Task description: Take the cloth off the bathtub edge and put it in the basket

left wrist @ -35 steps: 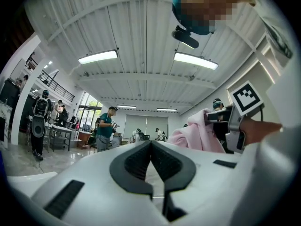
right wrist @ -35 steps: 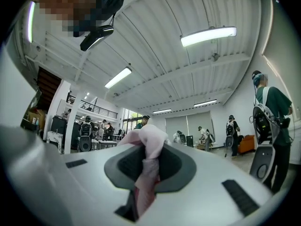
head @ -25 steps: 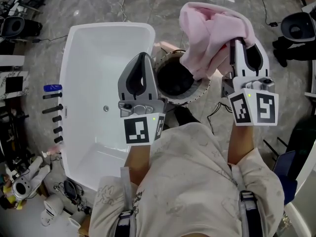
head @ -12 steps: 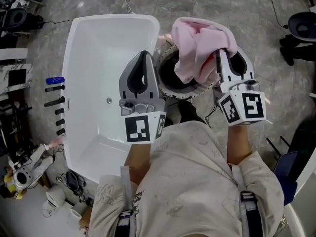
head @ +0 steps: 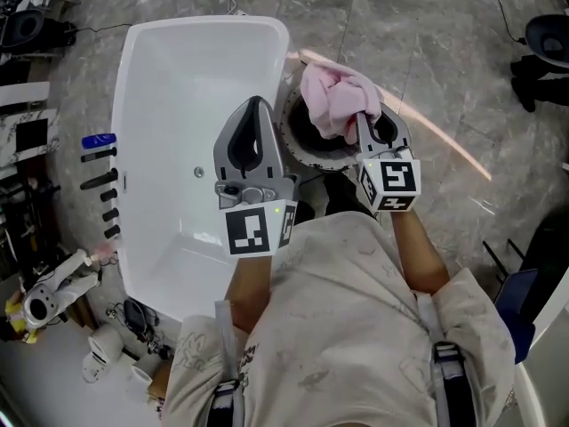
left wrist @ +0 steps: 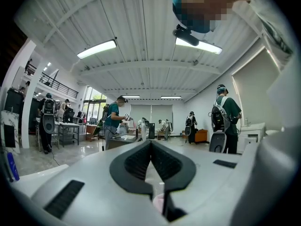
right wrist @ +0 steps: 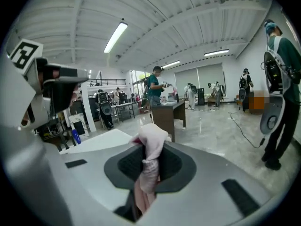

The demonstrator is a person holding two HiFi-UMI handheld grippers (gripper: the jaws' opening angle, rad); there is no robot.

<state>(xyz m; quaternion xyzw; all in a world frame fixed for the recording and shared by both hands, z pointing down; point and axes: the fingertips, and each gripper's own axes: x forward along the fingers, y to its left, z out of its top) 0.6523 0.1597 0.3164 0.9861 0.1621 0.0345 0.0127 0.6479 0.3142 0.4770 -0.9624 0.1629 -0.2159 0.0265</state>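
The right gripper (head: 363, 123) is pinching the pink cloth (head: 336, 105). In the right gripper view its two jaws are nearly together, with a fold of the cloth (right wrist: 149, 159) squeezed tight between them and a soft lump sticking out past the tips. From the head view, the cloth is bunched up right over the dark round hole of the basket (head: 308, 159). It is off the tub (head: 178, 78) now. I cannot tell if the cloth touches the basket. The basket stands on the grey floor (head: 427, 52), just beside the tub's right side. The left gripper (head: 256, 105) is held over the tub's right edge, next to the basket. Its jaws are pressed together and there is nothing between them; the left gripper view shows the tips (left wrist: 150, 144) meeting. The white tub is bare inside. A blue thing (head: 98, 140) and some black things (head: 100, 196) sit along the tub's left side. In both gripper views there is a big bright room with people standing far back.
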